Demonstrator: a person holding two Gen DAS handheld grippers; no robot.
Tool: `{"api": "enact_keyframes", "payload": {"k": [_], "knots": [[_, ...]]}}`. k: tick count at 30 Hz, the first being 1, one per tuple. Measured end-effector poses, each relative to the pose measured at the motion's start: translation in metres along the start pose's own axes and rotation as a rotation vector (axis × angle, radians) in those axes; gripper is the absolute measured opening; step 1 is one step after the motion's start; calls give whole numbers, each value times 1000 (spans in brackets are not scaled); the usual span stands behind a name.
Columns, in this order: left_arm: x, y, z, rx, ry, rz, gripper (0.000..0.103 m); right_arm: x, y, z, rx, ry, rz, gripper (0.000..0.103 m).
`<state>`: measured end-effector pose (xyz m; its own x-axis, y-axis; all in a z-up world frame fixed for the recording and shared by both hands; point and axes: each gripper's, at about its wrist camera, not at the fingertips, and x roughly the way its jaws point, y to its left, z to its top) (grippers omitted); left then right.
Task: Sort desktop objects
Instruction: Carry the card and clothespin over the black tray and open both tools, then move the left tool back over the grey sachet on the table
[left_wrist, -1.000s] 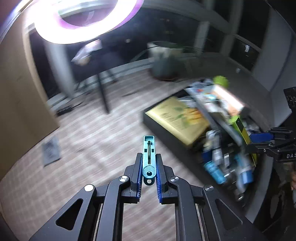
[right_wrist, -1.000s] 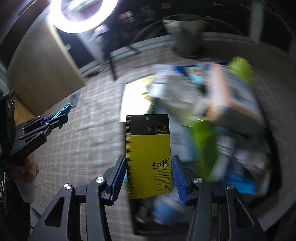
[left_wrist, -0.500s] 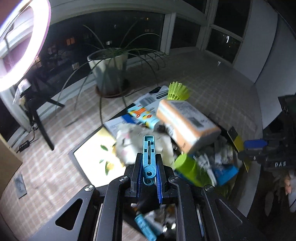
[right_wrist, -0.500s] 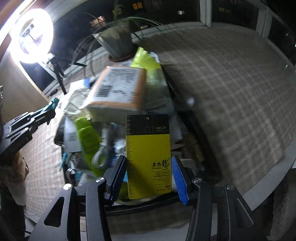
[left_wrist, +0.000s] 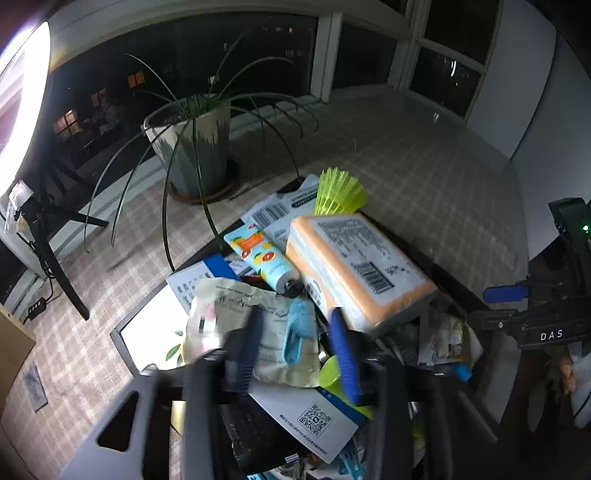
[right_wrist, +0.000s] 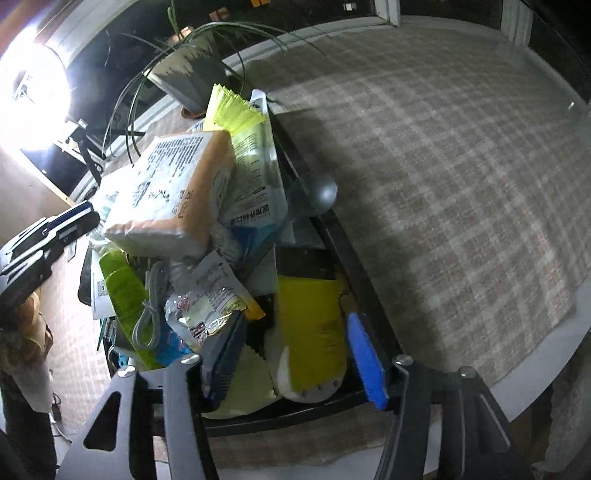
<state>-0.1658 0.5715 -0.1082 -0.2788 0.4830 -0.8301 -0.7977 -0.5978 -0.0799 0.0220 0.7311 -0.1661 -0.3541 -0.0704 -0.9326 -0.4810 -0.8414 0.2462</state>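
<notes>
Left claw (left_wrist: 295, 347): released; jaws have just been opening, pads clear of the teal clip (left_wrist: 297, 328) that sits blurred between them, over a pale pouch (left_wrist: 229, 314).
Right claw (right_wrist: 295, 354): released; jaws have just been opening, pads apart from the yellow card pack (right_wrist: 310, 332) between them.
Yellow card pack: blurred, at the near right corner of the black tray (right_wrist: 369, 288).
Black tray: on the checked surface (right_wrist: 461, 184), heaped with packets.
Orange-edged pack (left_wrist: 354, 266): on top of the heap, tilted.
Fruit-print tube (left_wrist: 258, 258): just left of the orange-edged pack.
Yellow-green shuttlecock (left_wrist: 338, 192): at the far end of the heap.
Potted plant (left_wrist: 192, 147): beyond the tray, near the window.
</notes>
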Motion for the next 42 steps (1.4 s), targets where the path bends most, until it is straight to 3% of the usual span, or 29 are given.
{"api": "enact_keyframes", "payload": {"k": [7, 14, 23, 31, 42], "knots": [[-16, 19, -6, -20, -19, 39, 44, -13, 3, -2, 18, -31, 0, 57], [-31, 79, -38, -94, 16, 114, 45, -31, 28, -12, 19, -90, 21, 57], [-46, 214, -106, -297, 98, 235, 47, -42, 96, -22, -39, -130, 47, 60], [-57, 329, -151, -446, 141, 329, 53, -30, 171, -13, -118, -167, -4, 60], [-40, 443, -161, -579, 190, 345, 63, 11, 266, 24, -135, -145, 52, 60]]}}
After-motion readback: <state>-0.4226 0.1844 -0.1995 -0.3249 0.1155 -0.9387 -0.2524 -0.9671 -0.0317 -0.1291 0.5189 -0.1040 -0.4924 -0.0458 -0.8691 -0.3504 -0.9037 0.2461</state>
